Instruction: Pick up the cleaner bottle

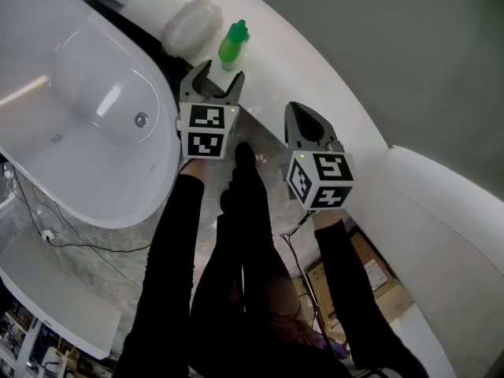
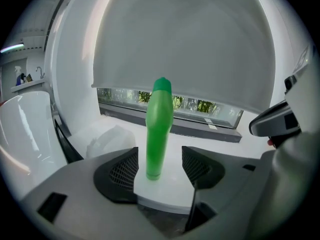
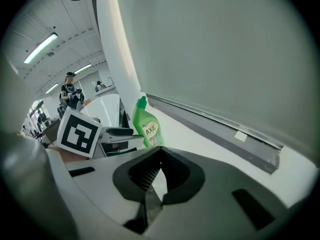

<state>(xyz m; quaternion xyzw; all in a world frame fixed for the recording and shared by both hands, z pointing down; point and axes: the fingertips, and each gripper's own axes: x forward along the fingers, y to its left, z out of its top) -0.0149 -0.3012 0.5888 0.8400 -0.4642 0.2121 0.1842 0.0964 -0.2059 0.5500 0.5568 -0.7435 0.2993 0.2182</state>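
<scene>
Nearest me, my dark sleeves reach out over a grey marbled floor [image 1: 87,252], with the white bathtub [image 1: 75,101] rounding away on my left. My left gripper [image 1: 220,75] is released, its jaws spread wide. The green cleaner bottle [image 2: 159,129] stands upright just beyond the gap between them, touched by neither pad. My right gripper [image 1: 298,109] hangs beside it to the right, clenched on nothing, tips together, with bare floor under it.

The bottle stands near the front edge of a smooth white ledge [image 2: 165,191] that curves along the wall. From my right gripper view its label [image 3: 150,129] reads "AXE". A crumpled white bag [image 1: 192,22] lies on the ledge left of the bottle and apart from it, while the ledge to the bottle's right is bare.

Behind the ledge runs a dark sill, a narrow strip of window [image 2: 192,104] showing greenery, and a pale blind above it.
</scene>
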